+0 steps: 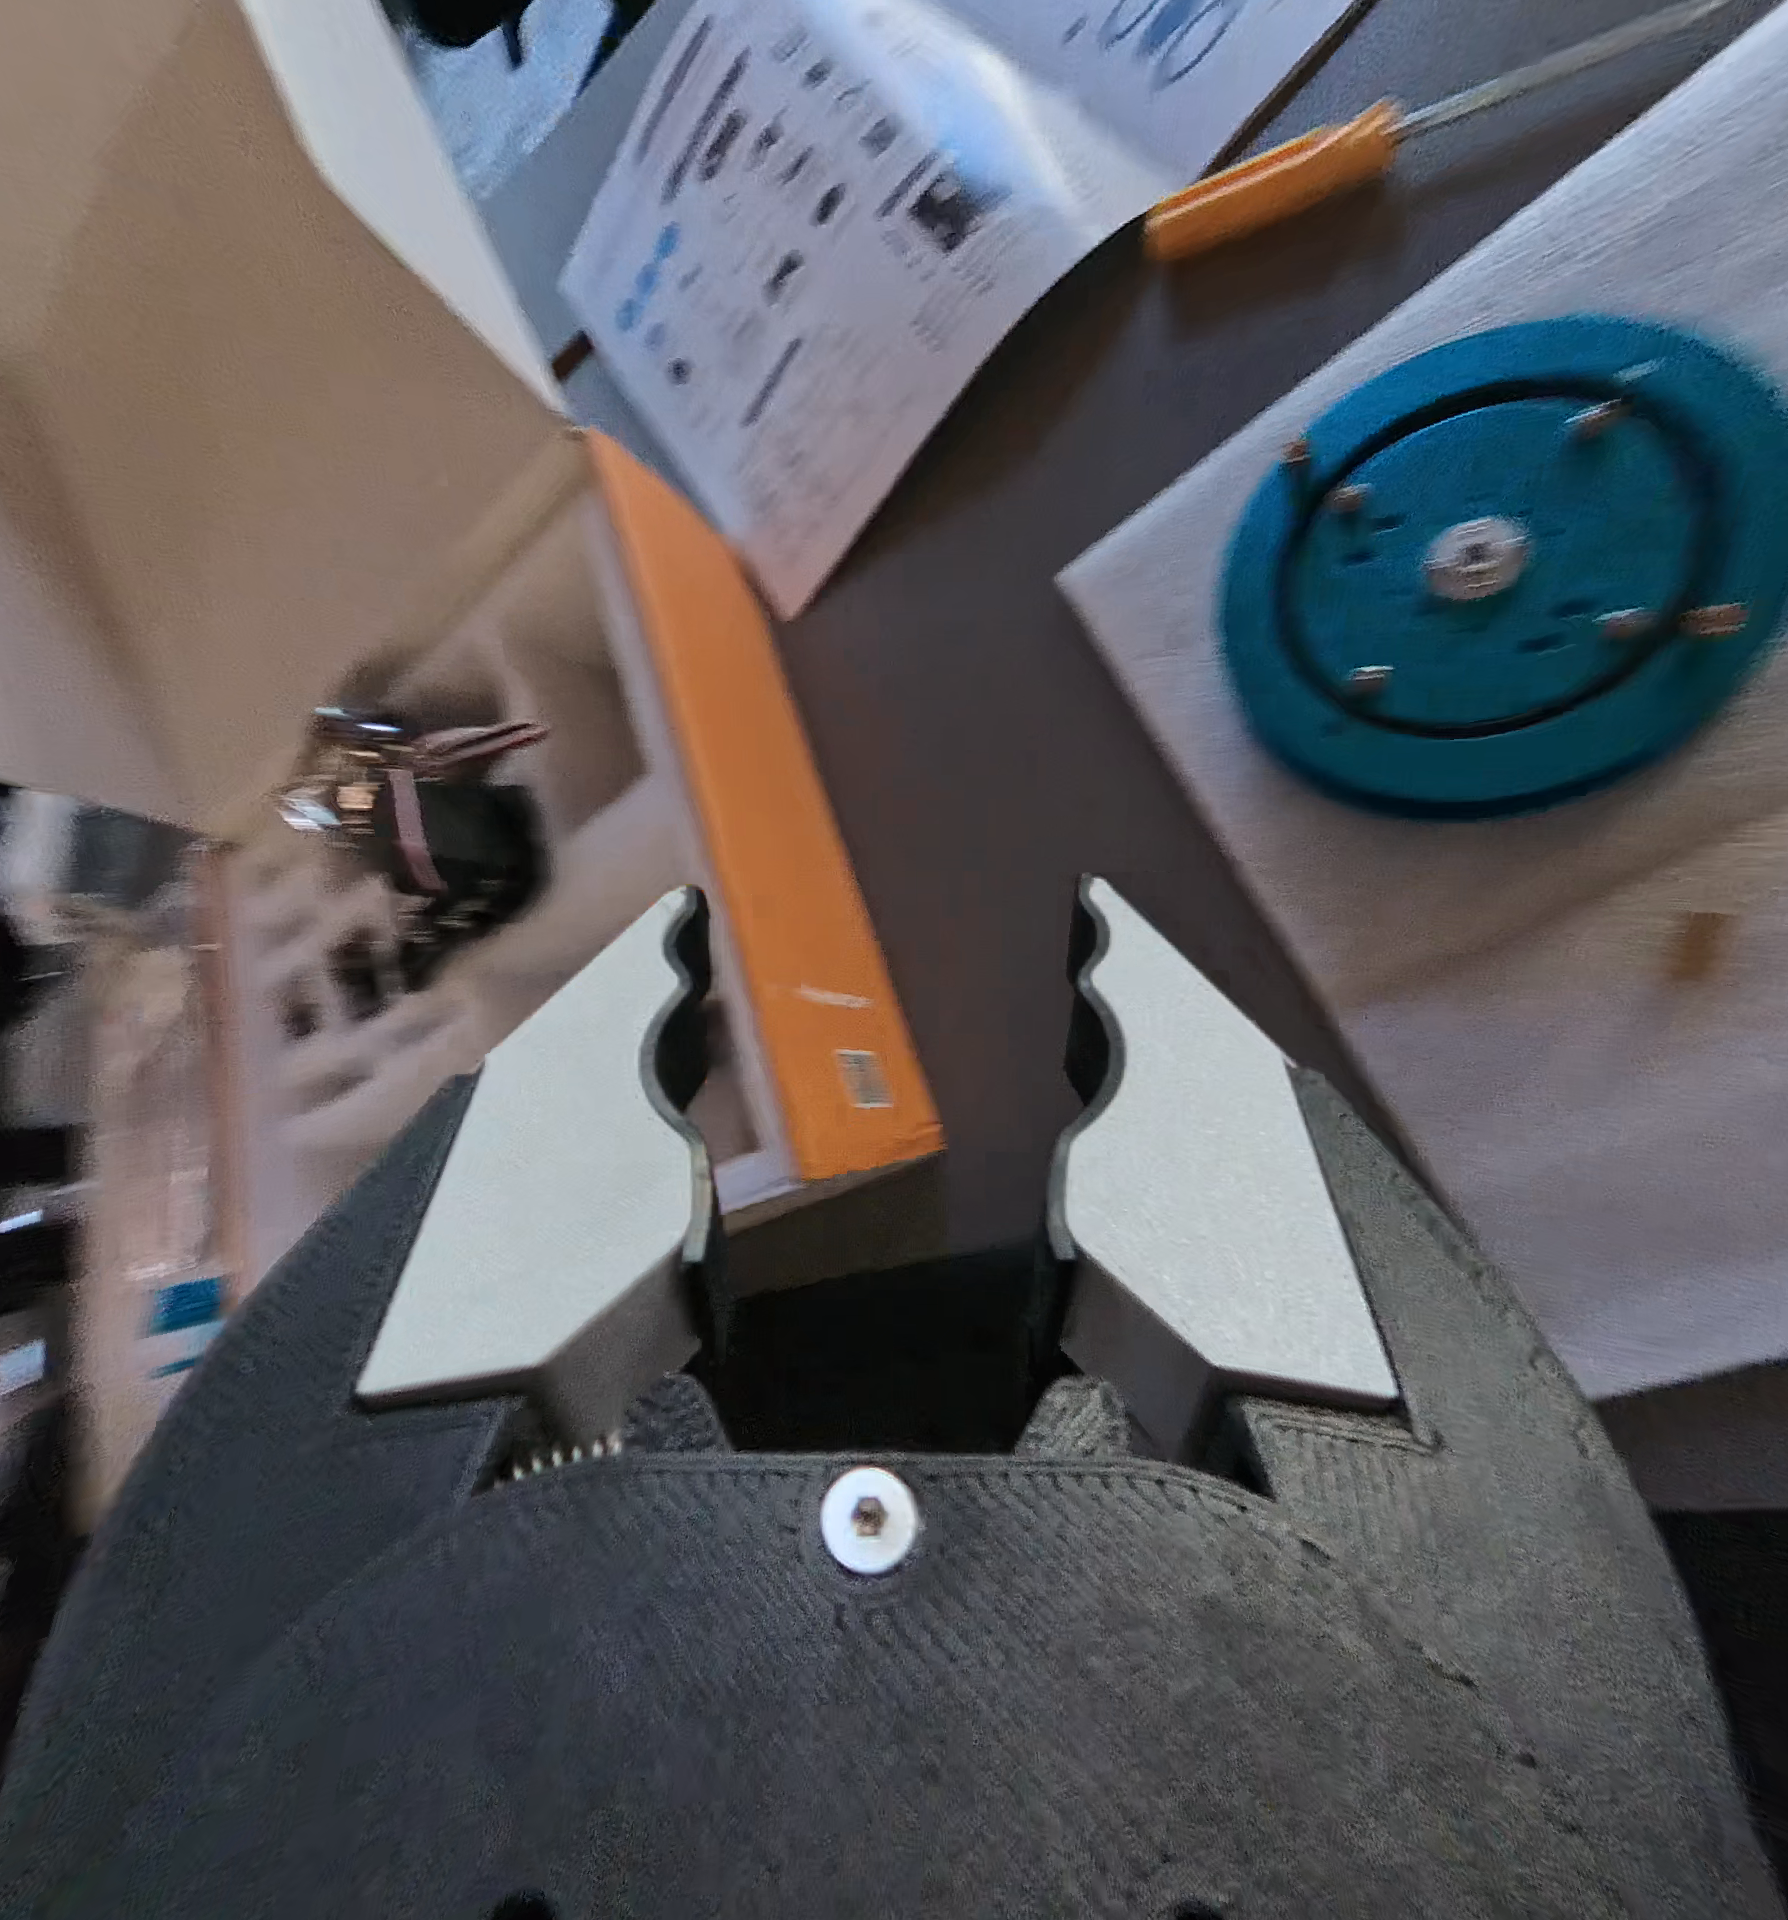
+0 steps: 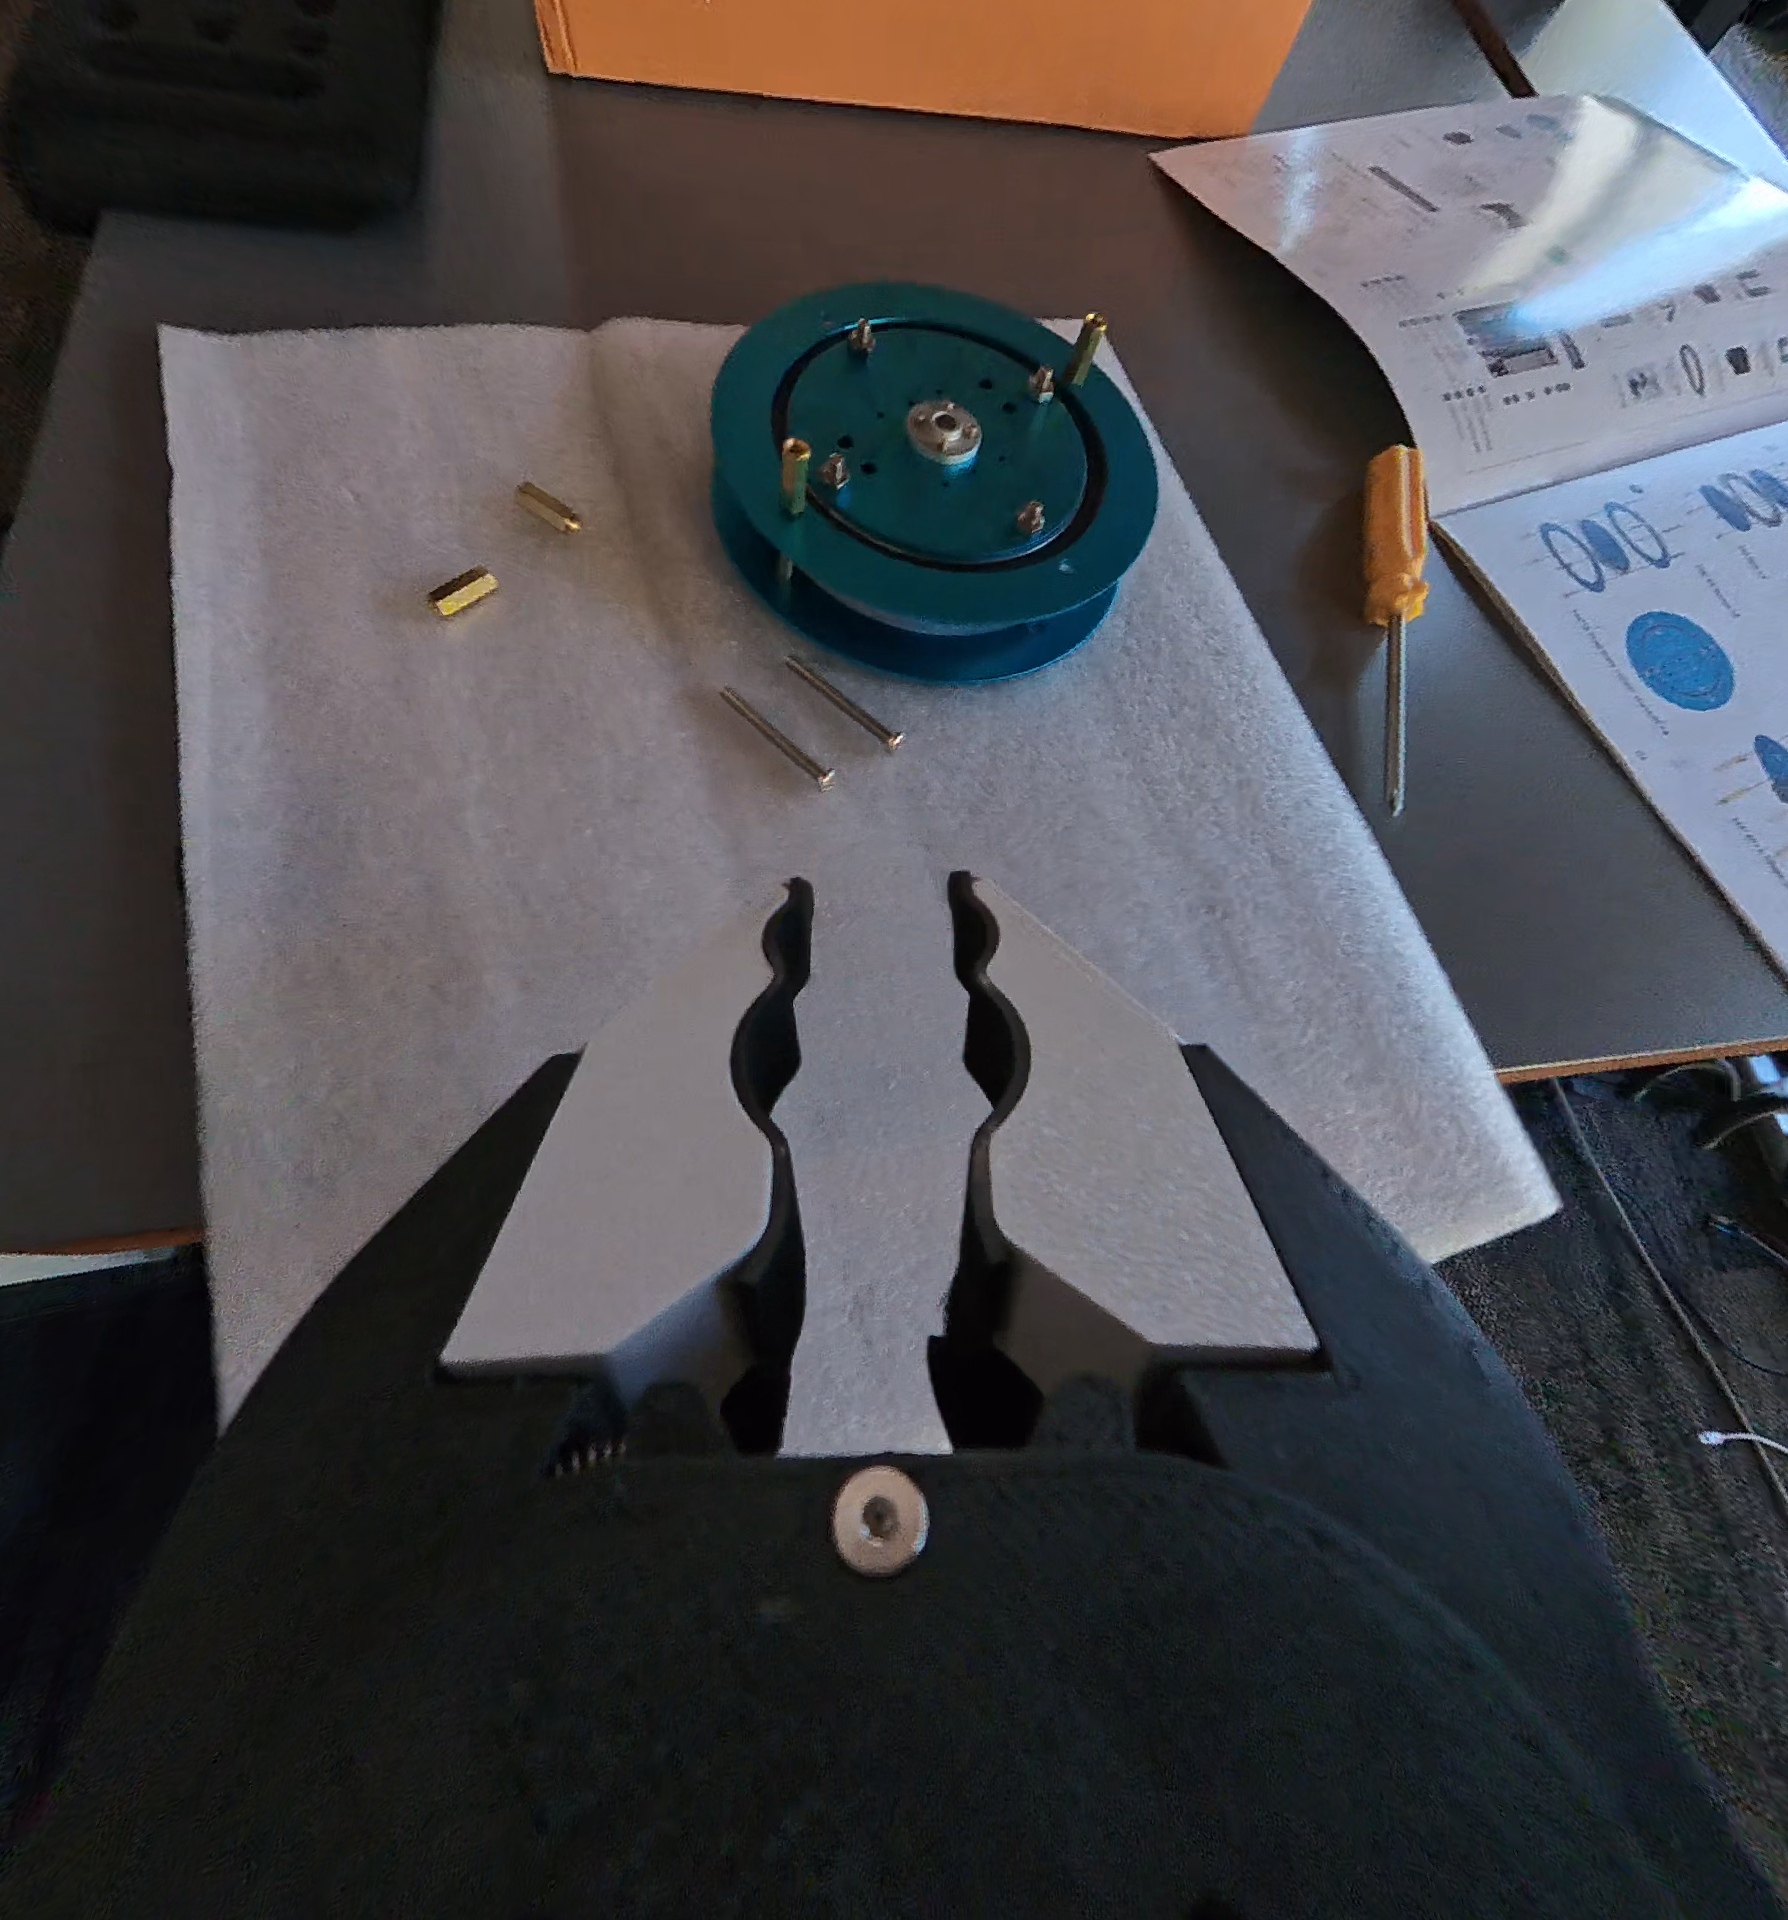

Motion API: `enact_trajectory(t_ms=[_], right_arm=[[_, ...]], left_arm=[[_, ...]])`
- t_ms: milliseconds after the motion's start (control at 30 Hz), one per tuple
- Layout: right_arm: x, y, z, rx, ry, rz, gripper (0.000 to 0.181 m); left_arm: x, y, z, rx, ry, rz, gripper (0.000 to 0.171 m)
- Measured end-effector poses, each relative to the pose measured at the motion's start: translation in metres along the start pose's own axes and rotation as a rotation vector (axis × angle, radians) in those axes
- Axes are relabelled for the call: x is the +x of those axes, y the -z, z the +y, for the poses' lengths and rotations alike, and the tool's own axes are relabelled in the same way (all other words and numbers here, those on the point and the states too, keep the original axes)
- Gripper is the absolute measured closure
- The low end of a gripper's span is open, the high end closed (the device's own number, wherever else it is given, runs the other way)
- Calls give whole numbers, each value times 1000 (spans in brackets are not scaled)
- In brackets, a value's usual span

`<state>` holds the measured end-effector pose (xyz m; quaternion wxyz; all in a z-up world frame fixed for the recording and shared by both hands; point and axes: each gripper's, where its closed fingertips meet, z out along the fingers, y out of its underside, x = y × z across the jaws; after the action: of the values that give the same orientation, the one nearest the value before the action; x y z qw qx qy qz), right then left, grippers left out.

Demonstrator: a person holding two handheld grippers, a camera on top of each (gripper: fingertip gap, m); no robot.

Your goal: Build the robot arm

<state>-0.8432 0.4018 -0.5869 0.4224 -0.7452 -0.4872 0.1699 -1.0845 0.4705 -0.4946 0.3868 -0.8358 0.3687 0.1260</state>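
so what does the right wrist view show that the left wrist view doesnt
Only the right wrist view: two loose long screws, two brass standoffs on the white foam sheet, and the right gripper, open and empty. Only the left wrist view: the left gripper, open and empty, and a blurred room beyond the table. Both: the blue wheel, orange-handled screwdriver, printed manual, orange box.

nothing is reading clearly in either view. an open printed booklet is lying on the dark table, showing lines of print and blue diagrams, all too small and blurred to make out. an orange box is carrying a small printed label near its corner, also blurred. no brand marks or numbers are showing on the grippers.
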Motion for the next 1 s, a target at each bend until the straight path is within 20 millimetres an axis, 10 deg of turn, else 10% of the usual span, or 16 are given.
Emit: enact_trajectory(t_ms=[200,433,700,1000], right_arm=[[16,-4,-13,9,39,22,144],[25,-4,-7,-31,64,43,141],[12,-20,-15,-12,135,-89,144],[9,-39,-23,-97,257,-321,164]], left_arm=[[-87,-6,-36,-255,-463,-432,103],[-113,-15,-72,-365,-732,-628,99],[-94,-36,-57,-349,-646,-500,98],[31,3,-54,384,447,290,88]])
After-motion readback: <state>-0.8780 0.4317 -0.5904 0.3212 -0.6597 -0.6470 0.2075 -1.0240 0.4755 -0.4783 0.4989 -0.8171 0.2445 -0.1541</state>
